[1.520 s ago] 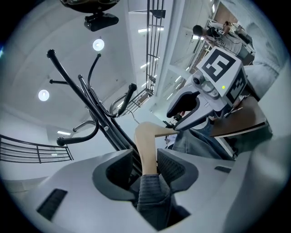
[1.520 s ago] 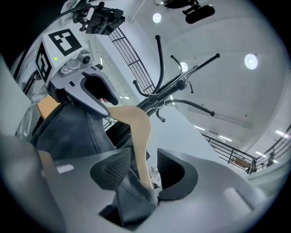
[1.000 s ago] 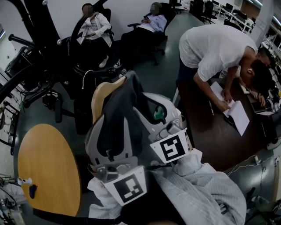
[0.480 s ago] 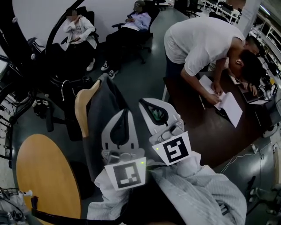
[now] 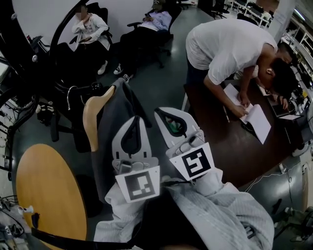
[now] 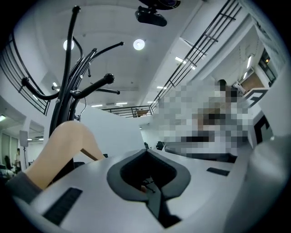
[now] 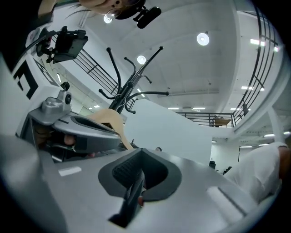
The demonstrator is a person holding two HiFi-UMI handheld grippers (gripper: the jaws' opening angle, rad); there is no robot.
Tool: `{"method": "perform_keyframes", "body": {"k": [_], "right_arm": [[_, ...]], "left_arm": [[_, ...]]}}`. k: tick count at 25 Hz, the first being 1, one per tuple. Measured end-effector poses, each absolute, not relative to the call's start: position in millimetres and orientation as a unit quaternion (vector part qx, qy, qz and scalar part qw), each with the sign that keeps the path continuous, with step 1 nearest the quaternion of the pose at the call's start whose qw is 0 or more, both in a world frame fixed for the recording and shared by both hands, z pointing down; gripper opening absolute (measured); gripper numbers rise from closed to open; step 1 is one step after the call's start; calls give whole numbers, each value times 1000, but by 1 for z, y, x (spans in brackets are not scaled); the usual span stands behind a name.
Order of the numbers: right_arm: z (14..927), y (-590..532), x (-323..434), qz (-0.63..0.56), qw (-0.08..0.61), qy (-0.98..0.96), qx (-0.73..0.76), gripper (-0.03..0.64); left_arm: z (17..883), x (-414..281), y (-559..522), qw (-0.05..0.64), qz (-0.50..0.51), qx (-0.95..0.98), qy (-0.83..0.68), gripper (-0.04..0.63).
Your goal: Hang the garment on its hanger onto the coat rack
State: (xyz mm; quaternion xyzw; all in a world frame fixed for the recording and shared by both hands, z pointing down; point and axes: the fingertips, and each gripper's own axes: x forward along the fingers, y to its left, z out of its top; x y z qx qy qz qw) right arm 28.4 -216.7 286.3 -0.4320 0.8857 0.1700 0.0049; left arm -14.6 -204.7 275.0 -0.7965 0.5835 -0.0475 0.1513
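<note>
- Hanging on its wooden hanger (image 5: 93, 114), the dark grey garment (image 5: 115, 122) sits left of centre in the head view, just below the black arms of the coat rack (image 5: 29, 39) at the upper left.
- The left gripper (image 5: 136, 120) overlaps the garment's right edge. Its jaws have just closed together, and its own view shows nothing between them.
- The right gripper (image 5: 160, 112), just right of it, is closed too and empty.
- A dull grey-green floor (image 5: 161, 83) fills the middle of the frame.
- A round, pale wooden table (image 5: 49, 195) lies at the lower left.
- At the right stands a dark brown table (image 5: 230, 146) — a person (image 5: 230, 44) in a white shirt bends over papers (image 5: 259, 122) on it.
- Two seated people (image 5: 90, 27) sit by the white wall (image 5: 44, 10) at the top.
- Round ceiling lights (image 6: 139, 44) glow overhead.
</note>
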Motion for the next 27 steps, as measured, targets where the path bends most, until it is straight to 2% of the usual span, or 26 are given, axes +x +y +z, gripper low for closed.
{"method": "perform_keyframes", "body": {"k": [8,27], "right_arm": [[293,-219,28,165,-4,889,-427,2],[296,-219,29,143,-2,894,-425,1]], "left_arm": [[281,-20,-207,131,-43,-795,591,6],[282,-16,-210,142,-52,-801,580,5]]}}
